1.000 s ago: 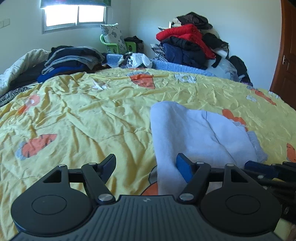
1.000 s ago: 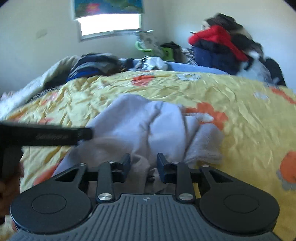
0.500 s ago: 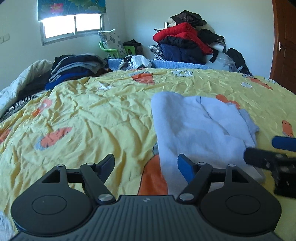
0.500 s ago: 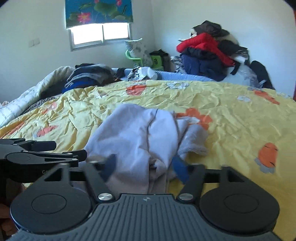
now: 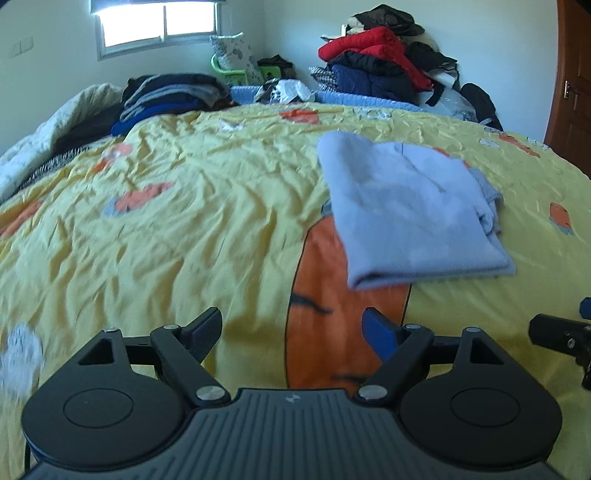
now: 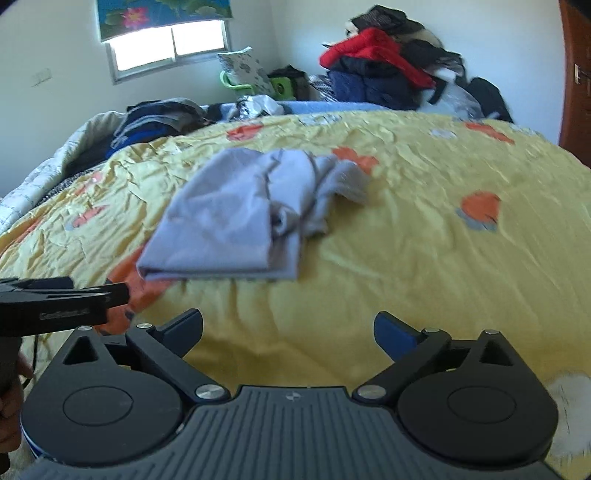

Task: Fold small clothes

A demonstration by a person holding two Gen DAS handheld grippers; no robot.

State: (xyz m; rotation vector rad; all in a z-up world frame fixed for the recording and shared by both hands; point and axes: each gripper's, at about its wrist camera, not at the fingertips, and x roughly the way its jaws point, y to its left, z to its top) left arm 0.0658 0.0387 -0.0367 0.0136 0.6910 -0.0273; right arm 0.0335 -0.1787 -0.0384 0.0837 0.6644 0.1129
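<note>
A folded pale-blue garment (image 5: 410,210) lies on a bed covered by a yellow quilt (image 5: 184,206) printed with orange motifs, sitting right of centre in the left wrist view and left of centre in the right wrist view, its loose sleeve end bunched along the far right side. The left hand-held gripper (image 5: 291,328) hovers in the lower middle of its frame with jaws spreading apart, nothing between them but quilt, well short of the garment's near edge. The right hand-held gripper (image 6: 288,330) likewise hangs low in its frame, jaws widening and released, the garment lying clear beyond them. Each tool shows at the edge of the other's view, and part of a hand (image 6: 9,402) appears at lower left in the right wrist view. Piles of clothes, one topped by a red jacket (image 5: 373,46), line the far wall beneath a bright window (image 5: 159,20).
</note>
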